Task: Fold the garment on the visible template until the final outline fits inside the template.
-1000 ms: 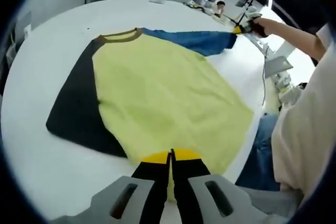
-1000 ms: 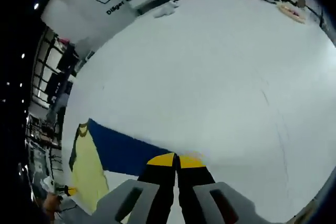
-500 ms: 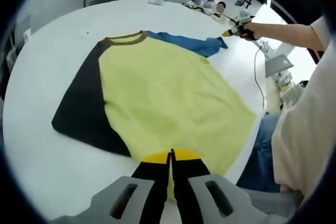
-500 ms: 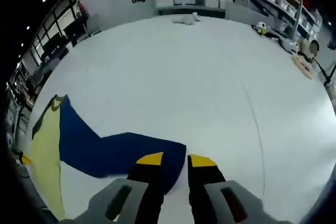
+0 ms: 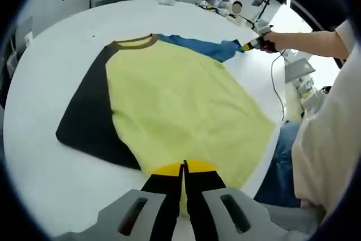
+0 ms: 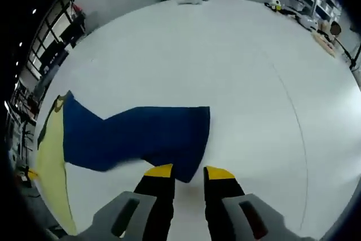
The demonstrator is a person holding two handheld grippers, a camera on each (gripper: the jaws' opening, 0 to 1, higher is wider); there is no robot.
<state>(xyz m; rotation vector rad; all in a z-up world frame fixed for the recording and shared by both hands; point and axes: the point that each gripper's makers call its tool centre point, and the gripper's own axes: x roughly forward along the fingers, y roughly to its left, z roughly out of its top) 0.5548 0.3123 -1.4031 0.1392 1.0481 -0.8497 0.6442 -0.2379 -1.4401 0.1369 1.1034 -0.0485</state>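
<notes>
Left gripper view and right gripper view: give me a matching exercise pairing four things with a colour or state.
Things:
1. right sleeve of the raglan T-shirt
2. left sleeve
3. left gripper
4. right gripper

States:
A. jaws apart, just short of the cuff
B. black
C. jaws shut at the yellow hem
D. blue, lying flat on the white table

Pairs: 1-D, 2-B, 3-C, 4-A
</notes>
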